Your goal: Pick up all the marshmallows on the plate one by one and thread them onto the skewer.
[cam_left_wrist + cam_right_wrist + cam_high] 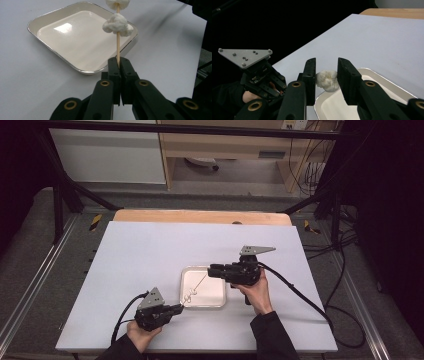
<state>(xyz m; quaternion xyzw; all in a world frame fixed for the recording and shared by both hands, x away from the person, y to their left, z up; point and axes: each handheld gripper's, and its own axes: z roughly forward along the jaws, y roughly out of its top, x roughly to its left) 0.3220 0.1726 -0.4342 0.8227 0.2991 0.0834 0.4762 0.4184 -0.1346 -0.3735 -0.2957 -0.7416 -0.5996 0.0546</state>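
White tabletop point(150, 260) on wooden base, dark room, cables on floor. Shallow metal tray point(216, 301) near tabletop centre. Left hand-held gripper point(119, 62) at tray's near-left corner, jaws fully closed on lower end of wooden skewer point(118, 47); skewer angles up over tray, two white doughy lumps threaded on it. Right hand-held gripper point(326, 72) over tray's far-right side, jaws partly open, flanking white lump point(327, 80); left pad touching it, gap at the other.

Your table point(150, 260) has a white top with a wooden strip along its far edge. Right of its middle, one shallow metal-rimmed tray point(216, 297) lies flat on it.
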